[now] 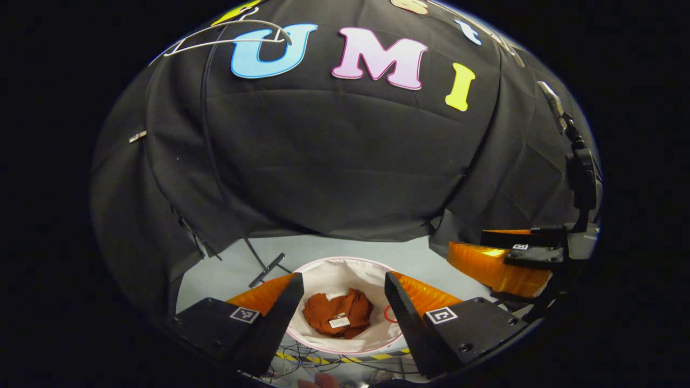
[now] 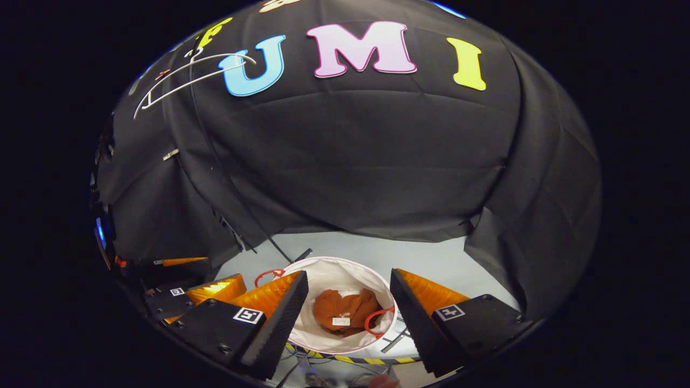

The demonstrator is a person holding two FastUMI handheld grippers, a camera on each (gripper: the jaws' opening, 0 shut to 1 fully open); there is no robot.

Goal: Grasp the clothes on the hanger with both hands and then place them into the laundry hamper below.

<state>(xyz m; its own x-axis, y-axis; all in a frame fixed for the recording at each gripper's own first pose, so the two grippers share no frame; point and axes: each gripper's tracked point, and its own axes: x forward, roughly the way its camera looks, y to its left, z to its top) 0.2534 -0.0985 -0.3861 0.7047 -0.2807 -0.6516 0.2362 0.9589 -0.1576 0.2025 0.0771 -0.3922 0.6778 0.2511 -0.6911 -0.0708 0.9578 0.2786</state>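
A round white fabric laundry hamper (image 1: 372, 337) with a pale pink rim is standing on the light grey floor (image 1: 334, 249), and everything else is lying or hanging around it. A crumpled rust-orange garment (image 1: 337, 312) with a small white tag is resting at the bottom of that hamper, touching neither gripper. The left gripper (image 1: 340, 302) is hovering above the hamper with its jaws spread wide and nothing between them; the garment is showing through the gap. The right gripper (image 2: 347, 299) is likewise hanging over the hamper, released and empty, and it is also appearing in the left gripper view off to the hamper's right (image 1: 504, 258). Red loop handles (image 2: 375, 319) are curling at the hamper's rim. Well above the hamper, a bare white wire hanger (image 1: 232, 37) is hanging against the black cloth wall. Just in front of the hamper, a strip of yellow-and-black tape (image 1: 345, 358) is crossing the floor, with what seem to be loose cables beside it, though that edge is blurred.
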